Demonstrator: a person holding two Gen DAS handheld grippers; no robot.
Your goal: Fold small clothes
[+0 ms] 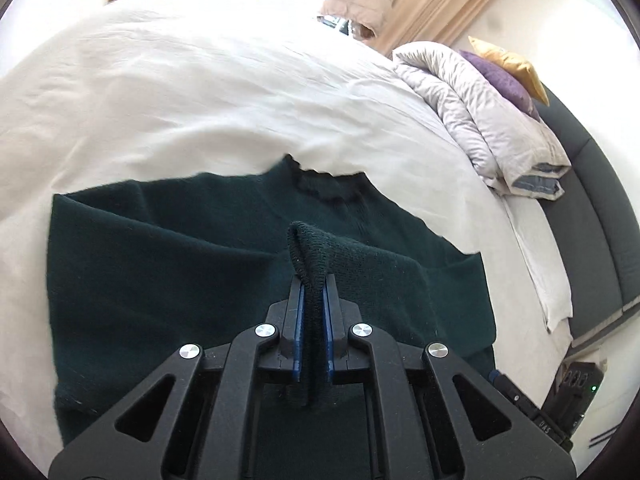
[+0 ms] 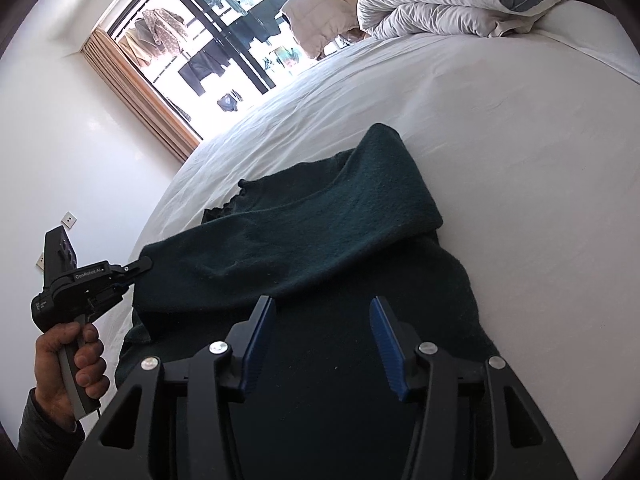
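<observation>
A dark green knit sweater [image 1: 180, 264] lies spread on the white bed sheet [image 1: 160, 100], its neck toward the far side. My left gripper [image 1: 314, 284] is shut on a ribbed sleeve cuff [image 1: 308, 252], which stands folded up between the blue pads. In the right wrist view the sleeve stretches from the sweater [image 2: 320, 220] out to the left gripper [image 2: 144, 263], held by a person's hand [image 2: 68, 364]. My right gripper [image 2: 324, 308] hovers open over the sweater's lower body, and nothing sits between its fingers.
A folded pale duvet [image 1: 492, 120] with purple [image 1: 500, 80] and yellow [image 1: 508, 60] pillows sits at the right end of the bed. A dark padded bed frame [image 1: 592, 200] borders it. A window [image 2: 208, 40] with hanging clothes is beyond the bed. White sheet [image 2: 520, 160] surrounds the sweater.
</observation>
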